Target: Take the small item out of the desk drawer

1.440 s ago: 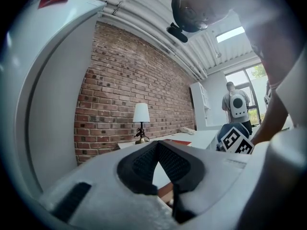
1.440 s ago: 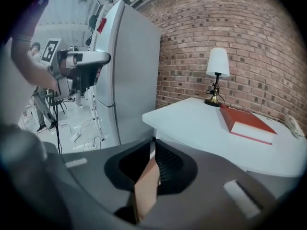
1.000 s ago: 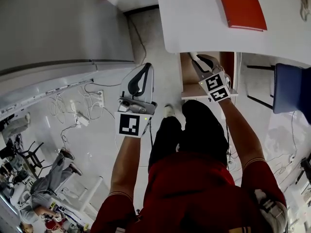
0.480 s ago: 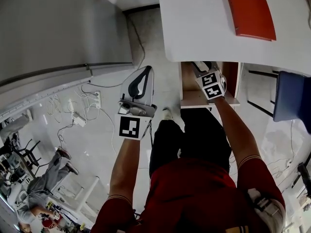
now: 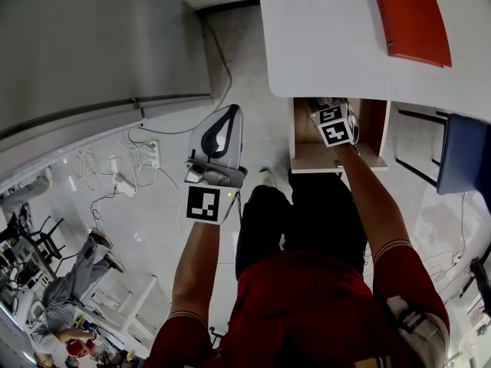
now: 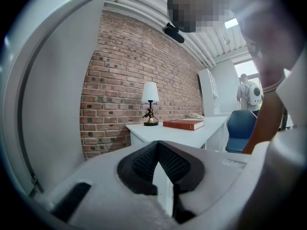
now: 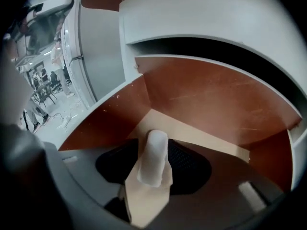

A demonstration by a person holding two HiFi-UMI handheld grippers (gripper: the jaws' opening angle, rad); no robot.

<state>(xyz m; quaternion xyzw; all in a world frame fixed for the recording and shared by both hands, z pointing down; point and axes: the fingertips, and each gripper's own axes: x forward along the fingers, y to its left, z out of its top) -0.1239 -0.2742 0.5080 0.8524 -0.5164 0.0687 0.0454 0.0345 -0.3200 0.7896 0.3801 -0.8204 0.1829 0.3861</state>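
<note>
The open drawer (image 5: pixel 337 158) hangs under the white desk (image 5: pixel 330 44). My right gripper (image 5: pixel 323 106) reaches into it, its tips hidden under the desk top. In the right gripper view the drawer (image 7: pixel 201 97) has red-brown walls and a pale floor. A small white cylindrical item (image 7: pixel 153 161) lies on that floor between the black pads of my right gripper (image 7: pixel 154 147). Those jaws are opening and stand wide. My left gripper (image 5: pixel 228 110) hovers over the floor left of the desk, pads together with nothing in them, as the left gripper view (image 6: pixel 157 145) shows too.
A red book (image 5: pixel 413 15) lies on the desk top, and a blue chair (image 5: pixel 465 159) stands at the right. Cables and a socket strip (image 5: pixel 126 176) lie on the floor at left. A lamp (image 6: pixel 150 103) stands on the desk by the brick wall. A person (image 6: pixel 250 93) stands far behind.
My right gripper has pushed deeper into the drawer, so its jaws have gone under the desk top. The left gripper has stayed where it was.
</note>
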